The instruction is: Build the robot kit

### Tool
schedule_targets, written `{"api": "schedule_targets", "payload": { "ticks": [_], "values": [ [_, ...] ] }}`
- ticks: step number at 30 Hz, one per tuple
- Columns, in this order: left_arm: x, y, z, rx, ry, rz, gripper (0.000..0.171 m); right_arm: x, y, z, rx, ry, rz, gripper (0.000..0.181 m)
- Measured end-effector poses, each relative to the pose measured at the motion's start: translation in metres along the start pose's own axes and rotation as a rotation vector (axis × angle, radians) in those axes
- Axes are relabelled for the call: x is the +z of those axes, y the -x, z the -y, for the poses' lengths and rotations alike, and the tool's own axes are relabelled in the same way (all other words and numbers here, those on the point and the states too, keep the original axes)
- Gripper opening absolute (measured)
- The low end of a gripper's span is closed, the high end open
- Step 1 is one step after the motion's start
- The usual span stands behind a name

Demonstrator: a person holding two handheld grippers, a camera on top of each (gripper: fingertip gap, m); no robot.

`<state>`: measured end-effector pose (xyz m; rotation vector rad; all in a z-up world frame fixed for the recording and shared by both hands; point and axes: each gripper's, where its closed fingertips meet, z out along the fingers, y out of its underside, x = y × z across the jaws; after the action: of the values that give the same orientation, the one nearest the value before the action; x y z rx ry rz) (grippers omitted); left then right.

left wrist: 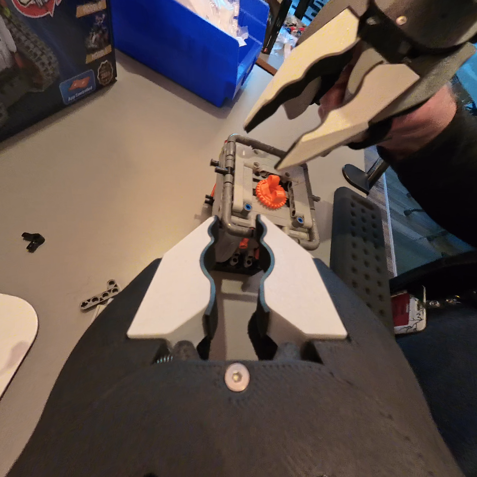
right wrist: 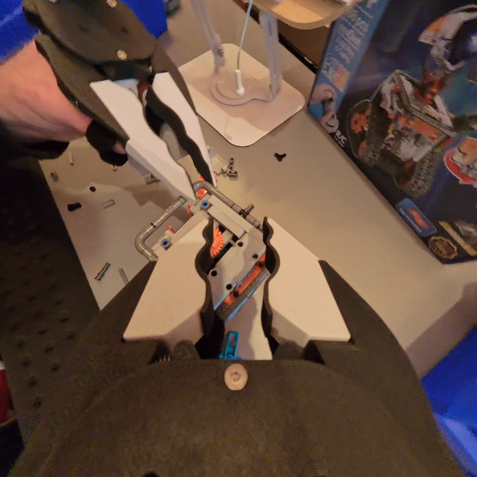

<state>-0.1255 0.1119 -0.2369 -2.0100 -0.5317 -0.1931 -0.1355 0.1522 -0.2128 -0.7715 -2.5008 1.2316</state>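
Teal piece [right wrist: 230, 346] behind the right claw [right wrist: 238, 222] shows only there.

The left hand-held gripper [left wrist: 236, 219] has smooth matt pale plastic fingers [left wrist: 180, 278] on a rough, grainy black body. The brick-built assembly [left wrist: 263, 196] is hard plastic, its orange gear [left wrist: 271, 195] slightly glossy. The surface [left wrist: 129, 180] looks smooth and matt; the blue bin [left wrist: 185, 51] is shiny plastic.

Grey brick assembly [left wrist: 260, 196] with orange gear [left wrist: 271, 194], table-top
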Motion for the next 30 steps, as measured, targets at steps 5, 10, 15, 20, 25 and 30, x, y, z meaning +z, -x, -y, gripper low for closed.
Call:
{"api": "schedule_targets", "payload": {
  "ticks": [5, 10, 15, 20, 25, 30],
  "values": [
    [0.001, 0.004, 0.000, -0.052, 0.015, 0.000, 0.010, 0.026, 0.009, -0.010, -0.147, 0.117, 0.075, 0.038],
    [0.002, 0.004, -0.001, -0.027, 0.041, 0.024, 0.007, 0.028, 0.011, -0.011, -0.182, 0.133, 0.112, 0.034],
    [0.001, 0.001, -0.002, 0.026, 0.044, 0.056, 0.005, 0.027, 0.012, -0.013, -0.188, 0.132, 0.122, 0.033],
    [-0.001, -0.001, -0.004, 0.073, 0.042, 0.094, 0.005, 0.026, 0.014, -0.013, -0.170, 0.126, 0.140, 0.033],
    [-0.014, -0.001, -0.005, 0.082, 0.034, 0.124, 0.005, 0.023, 0.002, -0.016, -0.139, 0.123, 0.101, 0.031],
    [-0.011, -0.002, -0.008, 0.067, 0.066, 0.098, 0.005, 0.029, 0.019, -0.011, -0.180, 0.127, 0.161, 0.031]
  ]
}}
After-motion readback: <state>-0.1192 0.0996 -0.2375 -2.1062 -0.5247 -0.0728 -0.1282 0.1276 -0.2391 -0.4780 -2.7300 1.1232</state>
